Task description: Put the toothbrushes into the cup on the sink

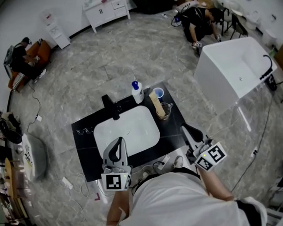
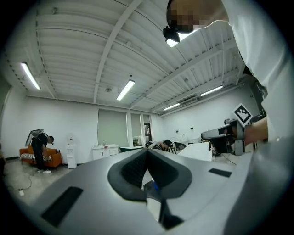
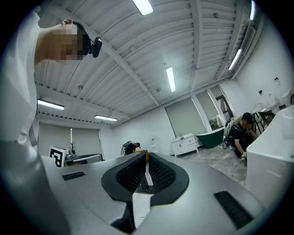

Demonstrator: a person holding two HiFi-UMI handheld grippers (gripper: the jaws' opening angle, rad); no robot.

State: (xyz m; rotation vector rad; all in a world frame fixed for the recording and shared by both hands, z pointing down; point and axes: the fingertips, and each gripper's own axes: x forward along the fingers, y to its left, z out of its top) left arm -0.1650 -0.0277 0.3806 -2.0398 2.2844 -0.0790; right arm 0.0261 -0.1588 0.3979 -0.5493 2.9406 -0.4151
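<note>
A white basin (image 1: 127,129) is set in a black counter (image 1: 85,131). At the counter's far right corner stand a blue cup (image 1: 158,93) and a clear glass cup (image 1: 164,110). A tan oblong thing (image 1: 155,103) lies between them; I cannot tell whether it is a toothbrush. My left gripper (image 1: 118,142) (image 2: 147,152) hovers over the basin's near edge, shut and empty. My right gripper (image 1: 185,128) (image 3: 146,155) is at the counter's near right corner, jaws together with nothing between them. Both gripper views look up at the ceiling and room.
A black faucet (image 1: 111,107) and a white bottle with a blue cap (image 1: 137,92) stand behind the basin. A white bathtub (image 1: 235,72) is at the right, a white cabinet (image 1: 107,9) at the back. People sit far left and far back. Cables lie on the floor.
</note>
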